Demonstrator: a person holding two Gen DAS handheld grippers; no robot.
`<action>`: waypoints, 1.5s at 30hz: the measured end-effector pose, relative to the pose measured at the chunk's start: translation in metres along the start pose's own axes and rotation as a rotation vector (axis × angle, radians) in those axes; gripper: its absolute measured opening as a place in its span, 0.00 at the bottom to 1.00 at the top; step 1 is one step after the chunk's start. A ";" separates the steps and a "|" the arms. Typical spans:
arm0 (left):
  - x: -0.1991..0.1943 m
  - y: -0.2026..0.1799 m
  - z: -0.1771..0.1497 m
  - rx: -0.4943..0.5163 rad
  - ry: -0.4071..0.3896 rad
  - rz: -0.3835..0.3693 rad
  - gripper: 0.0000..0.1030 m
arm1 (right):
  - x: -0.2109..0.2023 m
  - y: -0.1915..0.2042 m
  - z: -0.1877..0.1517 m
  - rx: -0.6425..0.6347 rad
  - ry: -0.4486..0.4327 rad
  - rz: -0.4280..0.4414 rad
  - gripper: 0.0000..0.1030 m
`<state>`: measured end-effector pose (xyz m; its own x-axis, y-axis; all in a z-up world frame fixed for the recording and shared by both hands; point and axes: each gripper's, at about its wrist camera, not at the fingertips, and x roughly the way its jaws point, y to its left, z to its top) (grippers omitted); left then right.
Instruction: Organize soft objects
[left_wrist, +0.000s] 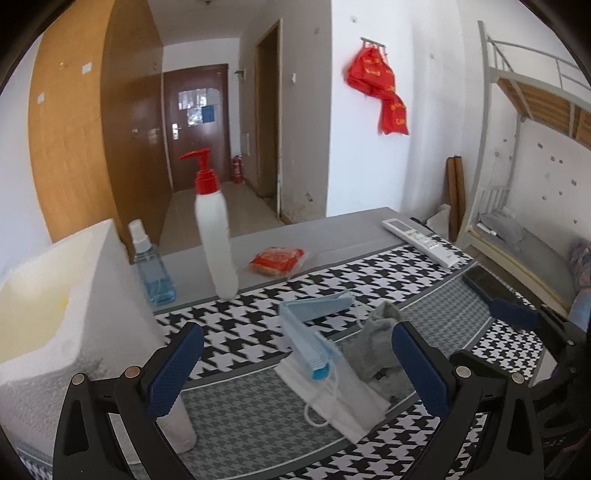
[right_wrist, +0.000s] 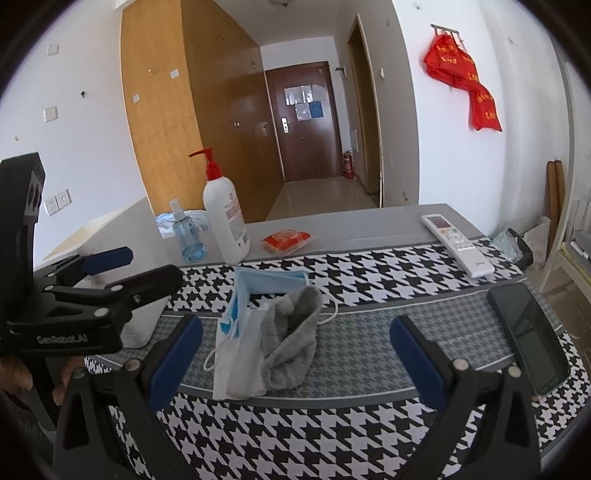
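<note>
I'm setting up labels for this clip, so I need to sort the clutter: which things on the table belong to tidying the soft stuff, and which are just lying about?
Part of the job:
grey sock
blue face masks
white face mask
white foam box

Just lying about:
pump bottle
spray bottle
snack packet
remote control
phone

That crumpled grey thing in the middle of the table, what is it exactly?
It looks like a grey sock, soft knitted fabric, crumpled and folded over itself with its open cuff facing up. It lies on the houndstooth cloth, overlapping the white face mask beside the blue masks. No jaws touch it.
</note>
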<state>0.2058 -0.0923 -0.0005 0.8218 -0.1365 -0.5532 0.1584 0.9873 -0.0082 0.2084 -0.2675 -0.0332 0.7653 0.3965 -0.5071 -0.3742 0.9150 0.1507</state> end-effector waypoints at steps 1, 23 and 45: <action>-0.001 -0.002 0.001 0.004 -0.004 -0.008 0.99 | 0.000 -0.002 0.000 0.004 0.001 -0.002 1.00; 0.037 0.009 -0.004 0.018 0.021 0.081 0.99 | 0.002 -0.009 -0.004 0.019 0.014 -0.007 1.00; 0.058 0.007 0.002 -0.030 0.102 0.062 0.96 | 0.013 -0.010 -0.004 0.010 0.042 0.005 1.00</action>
<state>0.2559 -0.0938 -0.0307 0.7696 -0.0672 -0.6350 0.0909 0.9958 0.0048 0.2197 -0.2721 -0.0451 0.7406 0.3978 -0.5415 -0.3724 0.9138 0.1619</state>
